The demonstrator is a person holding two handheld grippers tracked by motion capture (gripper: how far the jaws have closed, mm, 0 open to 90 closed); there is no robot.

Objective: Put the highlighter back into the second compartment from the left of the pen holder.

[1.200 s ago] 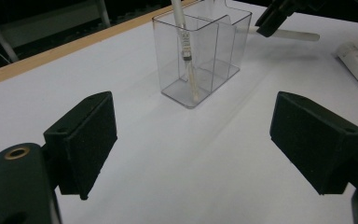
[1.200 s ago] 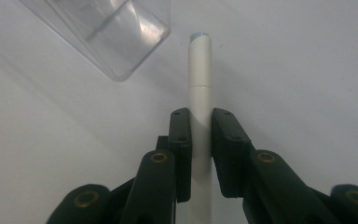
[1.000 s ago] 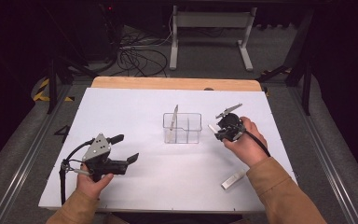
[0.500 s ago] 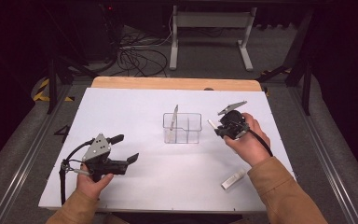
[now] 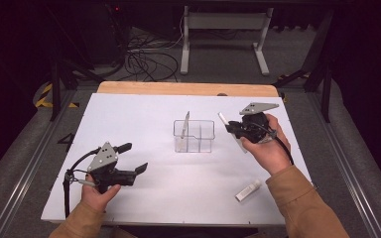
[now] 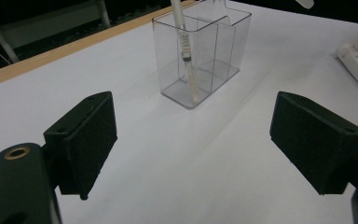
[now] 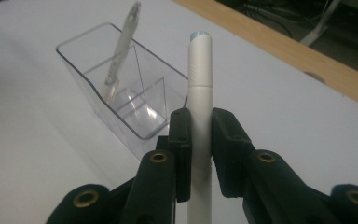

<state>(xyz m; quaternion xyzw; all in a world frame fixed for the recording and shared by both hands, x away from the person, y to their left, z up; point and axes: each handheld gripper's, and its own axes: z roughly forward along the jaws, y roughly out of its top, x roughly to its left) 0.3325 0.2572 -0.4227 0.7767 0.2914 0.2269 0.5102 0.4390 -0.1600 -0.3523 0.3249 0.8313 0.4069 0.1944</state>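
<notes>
Right gripper fingers: the pads of the right gripper are pressed flat against a white marker, one on each side, so the jaws are closed on its barrel; the marker's capped end sticks out well past the fingertips and its other end runs back between the jaws.
Left gripper fingers: the left gripper has its pads spread wide apart with bare table between them and nothing held.
Table: a white tabletop with a wooden strip along its far edge carries everything else.
Right hand: in the high view it holds the right gripper above the table's right half, just right of the organizer, jaws pointing left towards it, with the marker slanting across the tips.
Left hand: it holds the left gripper low over the near left part of the table, well apart from the organizer, jaws pointing right.
Organizer: a clear plastic organizer with several compartments stands upright near the table's middle.
Pen: a pale pen leans in the organizer's left compartment, its top end above the rim; the left gripper view shows its tip resting on the compartment floor.
Second marker: another white marker lies flat near the table's front right, beside the right sleeve.
</notes>
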